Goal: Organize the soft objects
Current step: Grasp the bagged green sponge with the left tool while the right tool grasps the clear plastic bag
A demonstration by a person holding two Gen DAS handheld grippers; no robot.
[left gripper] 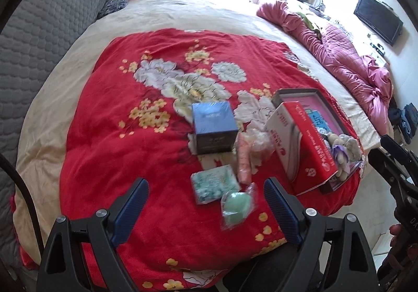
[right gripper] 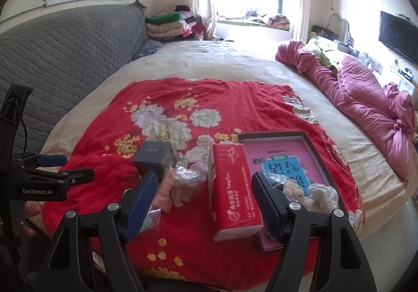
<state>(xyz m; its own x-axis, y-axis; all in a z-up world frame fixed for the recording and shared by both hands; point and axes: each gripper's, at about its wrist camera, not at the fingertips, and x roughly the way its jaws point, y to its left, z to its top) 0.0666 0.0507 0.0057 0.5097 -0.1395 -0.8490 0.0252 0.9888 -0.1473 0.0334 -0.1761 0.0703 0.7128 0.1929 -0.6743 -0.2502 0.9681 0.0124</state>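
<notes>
My left gripper (left gripper: 206, 200) hangs open over the red floral blanket (left gripper: 125, 150), empty. Just beyond its blue pads lie a mint patterned pack (left gripper: 214, 183) and a green round piece in a clear bag (left gripper: 236, 207). A pink soft roll (left gripper: 243, 161) and a crinkled bag of pale stuff (left gripper: 261, 144) lie behind them. My right gripper (right gripper: 205, 187) is open and empty too, above a red tissue pack (right gripper: 232, 187) that leans on a shallow box (right gripper: 271, 135). Small plush toys (right gripper: 317, 194) lie in that box on a pink book.
A dark blue cube box (left gripper: 214, 130) stands mid-blanket. A rumpled pink quilt (right gripper: 365, 98) runs along the bed's right side. The grey padded headboard (right gripper: 65, 51) is at left, with folded blankets (right gripper: 167, 24) beyond. The bed edge and floor are at the right.
</notes>
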